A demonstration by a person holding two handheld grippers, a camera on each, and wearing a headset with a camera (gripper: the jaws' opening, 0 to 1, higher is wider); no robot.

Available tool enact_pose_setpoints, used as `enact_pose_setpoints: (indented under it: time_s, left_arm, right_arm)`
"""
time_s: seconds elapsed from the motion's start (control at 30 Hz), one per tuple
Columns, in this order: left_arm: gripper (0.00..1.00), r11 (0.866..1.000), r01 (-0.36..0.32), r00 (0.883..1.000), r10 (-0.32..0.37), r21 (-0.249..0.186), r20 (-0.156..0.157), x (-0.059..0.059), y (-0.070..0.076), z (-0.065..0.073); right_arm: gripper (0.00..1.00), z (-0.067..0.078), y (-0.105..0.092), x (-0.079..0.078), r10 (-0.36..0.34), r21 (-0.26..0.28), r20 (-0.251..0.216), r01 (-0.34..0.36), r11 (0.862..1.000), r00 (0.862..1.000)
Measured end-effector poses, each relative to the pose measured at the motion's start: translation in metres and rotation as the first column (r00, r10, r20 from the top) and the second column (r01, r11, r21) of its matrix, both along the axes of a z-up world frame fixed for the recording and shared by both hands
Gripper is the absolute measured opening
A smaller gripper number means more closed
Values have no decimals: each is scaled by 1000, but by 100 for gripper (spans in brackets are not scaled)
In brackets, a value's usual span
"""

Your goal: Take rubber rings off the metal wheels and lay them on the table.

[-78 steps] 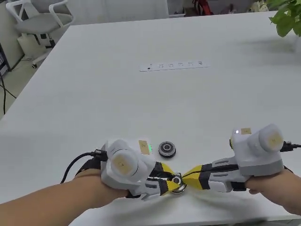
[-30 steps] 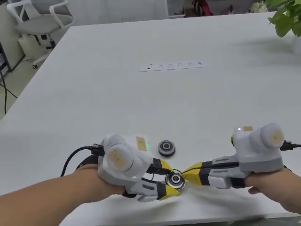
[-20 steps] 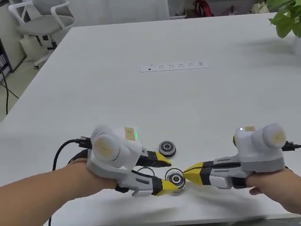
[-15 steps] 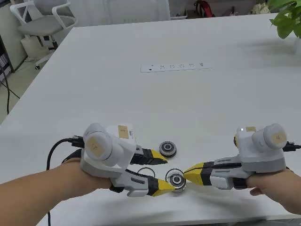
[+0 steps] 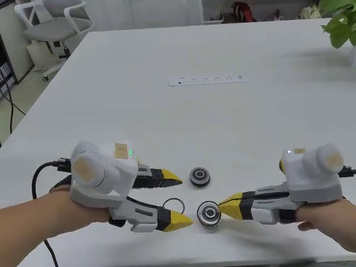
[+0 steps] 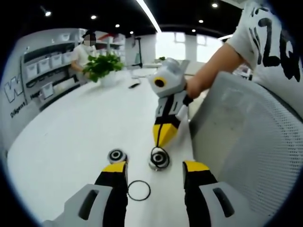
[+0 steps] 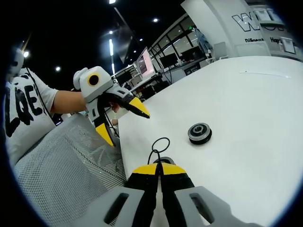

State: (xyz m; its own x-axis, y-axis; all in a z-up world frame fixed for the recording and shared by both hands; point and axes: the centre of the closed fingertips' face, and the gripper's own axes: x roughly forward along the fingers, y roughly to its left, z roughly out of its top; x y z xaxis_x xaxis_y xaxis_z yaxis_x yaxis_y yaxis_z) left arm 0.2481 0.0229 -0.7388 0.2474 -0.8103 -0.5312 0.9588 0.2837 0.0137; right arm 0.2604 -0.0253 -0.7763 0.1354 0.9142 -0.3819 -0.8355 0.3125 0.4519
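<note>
Head view showed the left tongs (image 5: 182, 200) at the near left of the white worktop (image 5: 139, 111), held in a hand, with a black cable (image 5: 61, 164) running off their body to the left. Their jaws were spread wide and held nothing. Between the two yellow tips, a thin black rubber ring (image 5: 173, 204) lay flat and loose on the worktop. In the left gripper view it sat closer to the left-hand jaw, touching neither wheel.

Just right of the ring stood the two metal wheels, a little apart from one another. The far wheel (image 5: 199, 177) lay just beyond the upper tip of the left tongs, and the near wheel (image 5: 209, 213) lay by the lower tip, closer to the worktop's front edge.

Against the near wheel's right side came the right tongs (image 5: 222, 207), held low and level in the other hand. Their jaws were pressed together into one yellow point, and the tips met the wheel's rim. The right gripper view hid part of the wheel behind those tips, so I could not tell whether they nipped any of it.

Farther back, a white power strip (image 5: 209, 80) lay mid-worktop. A green plant (image 5: 339, 25) stood at the far right corner, and an office chair (image 5: 55, 25) stood beyond the far left edge.
</note>
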Motion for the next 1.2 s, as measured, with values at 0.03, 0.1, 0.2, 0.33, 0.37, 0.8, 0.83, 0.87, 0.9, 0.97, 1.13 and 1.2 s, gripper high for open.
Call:
enact_pose_setpoints:
  time_s: [0.03,0.1,0.2,0.33,0.37,0.8,0.83,0.87,0.9,0.97,1.13,1.2]
  left_arm:
    - [48,1000,-5,1000,5,-2,2,0,2,1]
    - [48,1000,-15,1000,15,-4,7,1,6,3]
    - [50,999,-37,999,37,-7,11,3,14,4]
    - [52,998,-56,998,56,1,16,3,24,3]
    - [53,998,-64,998,64,0,17,3,27,3]
    - [62,990,-140,990,140,-7,25,6,54,2]
    - [62,990,-143,989,144,-7,25,6,56,2]
    - [63,989,-149,989,149,-5,25,6,58,1]
    - [64,989,-151,988,151,-5,25,7,59,1]
    - [66,987,-164,986,164,-6,25,7,64,1]
    - [69,982,-190,981,190,-9,27,7,73,1]
    - [70,980,-198,980,198,-8,26,6,76,0]
  right_arm:
    - [0,1,1,0,1,1,1,-1,1000,1000]
    - [0,6,3,0,6,6,4,-6,1000,1000]
    - [0,11,6,0,12,9,9,-12,1000,1000]
    - [0,16,10,2,17,12,15,-18,1000,1000]
    - [0,18,11,2,20,13,17,-20,1000,1000]
    - [0,23,28,10,60,16,27,-61,998,998]
    - [0,23,29,11,64,16,27,-64,998,998]
    - [0,22,31,12,67,14,27,-68,998,997]
    - [0,22,32,12,70,13,28,-70,997,997]
    - [0,22,35,13,74,13,26,-74,997,997]
    - [0,21,43,14,96,2,24,-96,995,995]
    - [0,20,47,13,103,-2,24,-103,995,994]
